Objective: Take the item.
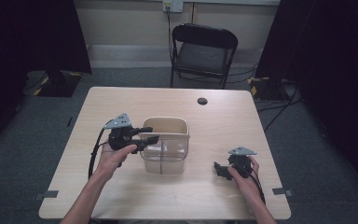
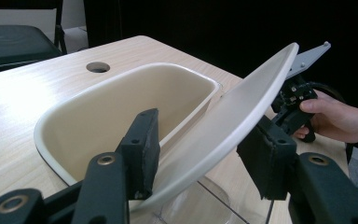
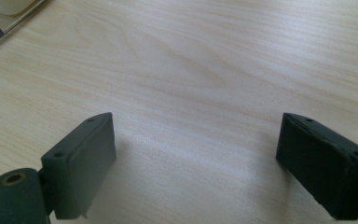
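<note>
A beige tub [image 1: 168,125] stands mid-table, with a clear plastic section [image 1: 165,161] on its near side. In the left gripper view a cream plate [image 2: 233,112] tilts over the tub's rim [image 2: 51,149], its lower edge between the jaws of my left gripper [image 2: 200,149]. Both pads press on it. From above, the left gripper [image 1: 150,134] sits at the tub's left rim. My right gripper [image 1: 221,169] stands open over bare table to the right of the tub, nothing between its jaws [image 3: 196,163]. It also appears behind the plate [image 2: 293,105].
A round cable hole [image 1: 202,101] lies in the tabletop [image 1: 121,102] behind the tub. A black folding chair [image 1: 204,51] stands beyond the far edge. Tape marks [image 1: 45,194] sit near the front corners.
</note>
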Motion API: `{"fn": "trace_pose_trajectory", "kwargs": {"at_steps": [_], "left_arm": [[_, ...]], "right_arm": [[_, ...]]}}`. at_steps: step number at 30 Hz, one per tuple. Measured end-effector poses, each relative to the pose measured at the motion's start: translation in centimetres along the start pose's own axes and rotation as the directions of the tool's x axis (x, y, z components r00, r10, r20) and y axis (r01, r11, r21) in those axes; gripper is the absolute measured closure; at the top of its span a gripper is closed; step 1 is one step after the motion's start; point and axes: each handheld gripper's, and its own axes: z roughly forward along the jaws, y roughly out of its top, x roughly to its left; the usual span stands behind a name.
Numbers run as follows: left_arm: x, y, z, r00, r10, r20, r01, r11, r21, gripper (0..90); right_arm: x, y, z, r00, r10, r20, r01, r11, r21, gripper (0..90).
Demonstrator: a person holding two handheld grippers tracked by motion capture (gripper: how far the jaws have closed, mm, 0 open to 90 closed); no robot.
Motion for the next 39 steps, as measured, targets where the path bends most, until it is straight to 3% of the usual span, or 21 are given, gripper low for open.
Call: {"fn": "trace_pose_trajectory", "kwargs": {"at_steps": [39], "left_arm": [[0.0, 0.18, 0.02, 1.0, 0.0, -0.008, 0.0, 1.0, -0.003, 49.2]], "right_arm": [[0.0, 0.0, -0.01, 1.0, -0.001, -0.001, 0.001, 1.0, 0.0, 11.1]]}}
